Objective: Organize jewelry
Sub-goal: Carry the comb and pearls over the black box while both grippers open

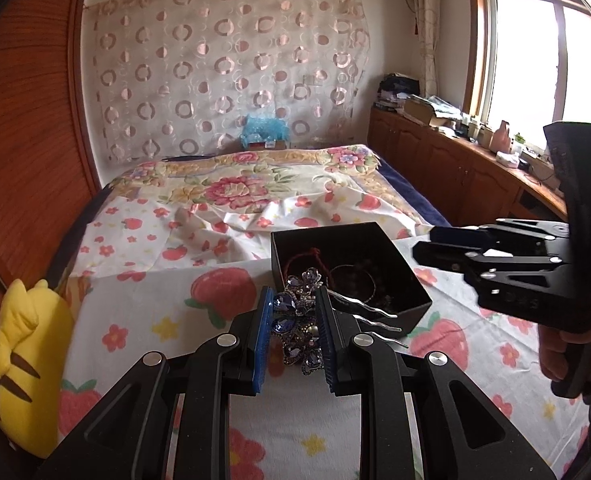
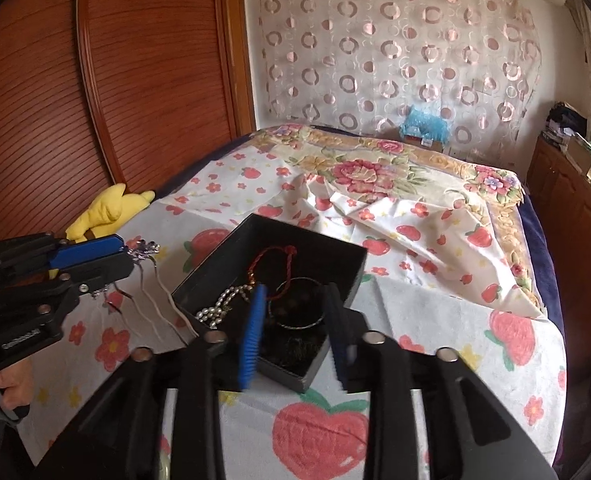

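Left wrist view: my left gripper (image 1: 293, 320) is clamped on a purple rhinestone hair comb (image 1: 299, 312), its wavy metal prongs (image 1: 375, 320) sticking out to the right toward the black jewelry box (image 1: 407, 276) just ahead. Right gripper (image 2: 295, 332) has its jaws apart with nothing between them, hovering over the near end of the box. Inside, I see a pearl strand (image 2: 223, 304), a red braided cord (image 2: 279, 260) and a dark bangle (image 2: 299, 304). Everything sits on the strawberry-print sheet (image 2: 435, 320).
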`<state>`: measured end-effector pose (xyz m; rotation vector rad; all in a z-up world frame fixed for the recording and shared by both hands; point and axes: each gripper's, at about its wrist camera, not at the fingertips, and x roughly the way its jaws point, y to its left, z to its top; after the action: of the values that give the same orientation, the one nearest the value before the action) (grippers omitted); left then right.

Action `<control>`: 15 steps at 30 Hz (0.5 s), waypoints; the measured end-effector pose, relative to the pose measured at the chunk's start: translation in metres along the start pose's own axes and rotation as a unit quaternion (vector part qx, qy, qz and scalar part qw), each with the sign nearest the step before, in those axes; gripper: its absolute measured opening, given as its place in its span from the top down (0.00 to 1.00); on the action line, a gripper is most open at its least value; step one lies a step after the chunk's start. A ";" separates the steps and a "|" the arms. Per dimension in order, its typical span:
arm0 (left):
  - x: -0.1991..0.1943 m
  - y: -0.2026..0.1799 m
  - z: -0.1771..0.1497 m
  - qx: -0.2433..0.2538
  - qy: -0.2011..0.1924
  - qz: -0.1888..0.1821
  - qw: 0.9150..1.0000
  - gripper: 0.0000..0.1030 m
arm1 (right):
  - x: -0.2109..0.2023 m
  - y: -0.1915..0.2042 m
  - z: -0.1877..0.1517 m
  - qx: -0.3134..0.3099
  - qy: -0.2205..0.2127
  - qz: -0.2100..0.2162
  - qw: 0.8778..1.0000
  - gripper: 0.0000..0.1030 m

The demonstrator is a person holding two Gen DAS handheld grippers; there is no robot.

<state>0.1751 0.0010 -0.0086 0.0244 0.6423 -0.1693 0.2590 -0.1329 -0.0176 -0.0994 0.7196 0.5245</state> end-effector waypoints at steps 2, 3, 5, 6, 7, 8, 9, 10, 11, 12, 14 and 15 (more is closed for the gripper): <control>0.004 -0.003 0.004 0.004 0.000 0.002 1.000 0.81 | -0.004 -0.006 -0.002 0.006 -0.003 -0.001 1.000 0.66; 0.006 -0.004 0.006 0.005 -0.001 0.003 1.000 0.81 | -0.006 -0.010 -0.005 0.010 -0.004 -0.003 1.000 0.66; 0.012 -0.006 0.010 0.007 -0.001 0.005 1.000 0.81 | -0.010 -0.017 -0.011 0.014 -0.003 -0.007 1.000 0.66; 0.015 -0.006 0.013 0.007 -0.001 0.006 1.000 0.81 | -0.012 -0.019 -0.015 0.016 -0.002 -0.009 1.000 0.66; 0.019 -0.007 0.015 0.008 -0.001 0.008 1.000 0.81 | -0.014 -0.021 -0.018 0.017 -0.001 -0.010 1.000 0.66; 0.024 -0.007 0.019 0.008 0.000 0.010 1.000 0.81 | -0.017 -0.023 -0.023 0.019 0.000 -0.011 1.000 0.66; 0.030 -0.007 0.023 0.006 0.001 0.011 1.000 0.81 | -0.019 -0.026 -0.028 0.022 0.001 -0.011 1.000 0.66; 0.036 -0.007 0.025 0.005 0.001 0.012 1.000 0.81 | -0.022 -0.028 -0.033 0.022 0.001 -0.010 1.000 0.66; 0.044 -0.007 0.027 0.001 0.005 0.016 1.000 0.81 | -0.024 -0.029 -0.037 0.022 0.002 -0.010 1.000 0.66; 0.052 -0.006 0.028 -0.004 0.011 0.017 1.000 0.81 | -0.025 -0.030 -0.042 0.021 0.003 -0.011 1.000 0.66; 0.065 -0.006 0.028 -0.010 0.023 0.013 1.000 0.81 | -0.029 -0.035 -0.053 0.023 0.005 -0.013 1.000 0.66; 0.071 -0.008 0.028 -0.008 0.025 0.019 0.999 0.81 | -0.030 -0.037 -0.057 0.024 0.007 -0.013 1.000 0.66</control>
<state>0.2460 -0.0192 -0.0285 0.0246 0.6933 -0.1272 0.2238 -0.1926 -0.0440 -0.0670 0.7439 0.4814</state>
